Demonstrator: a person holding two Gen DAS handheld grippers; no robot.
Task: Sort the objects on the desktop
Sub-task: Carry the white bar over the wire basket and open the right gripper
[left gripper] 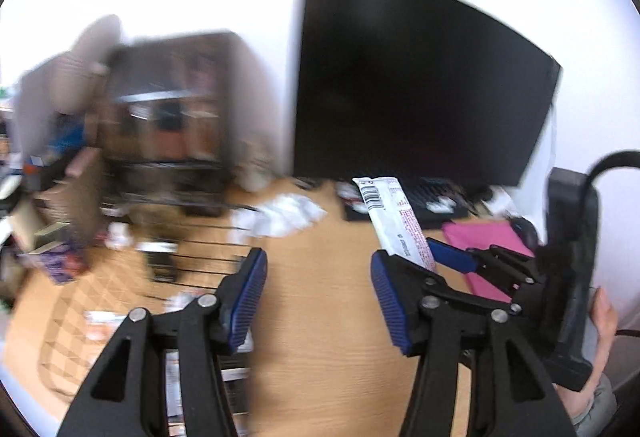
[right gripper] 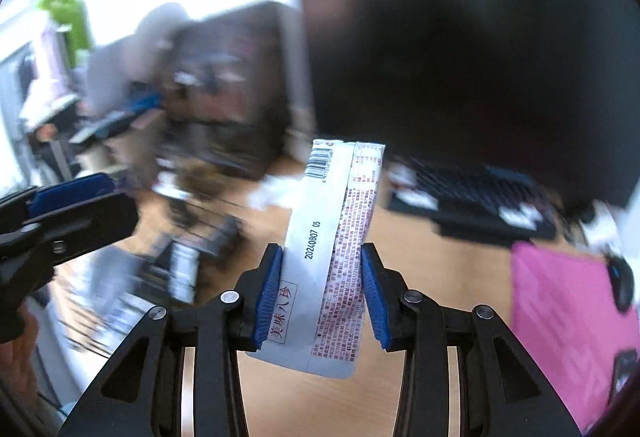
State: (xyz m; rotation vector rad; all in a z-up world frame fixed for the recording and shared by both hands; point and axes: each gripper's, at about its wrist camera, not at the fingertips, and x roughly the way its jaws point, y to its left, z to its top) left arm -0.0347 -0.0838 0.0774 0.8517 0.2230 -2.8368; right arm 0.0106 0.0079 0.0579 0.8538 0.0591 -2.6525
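Right gripper (right gripper: 322, 289) clamping its ribbed blue pads on a flat white printed foil packet (right gripper: 332, 257), left gripper (left gripper: 318, 293) hanging with fingers apart, empty, above the wooden desk (left gripper: 320, 357)

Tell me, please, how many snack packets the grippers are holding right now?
1: the white snack packet is clamped upright in the right gripper. The left gripper is open and holds nothing.

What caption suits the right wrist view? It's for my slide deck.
Right gripper clamps a white snack packet above the wooden desk.
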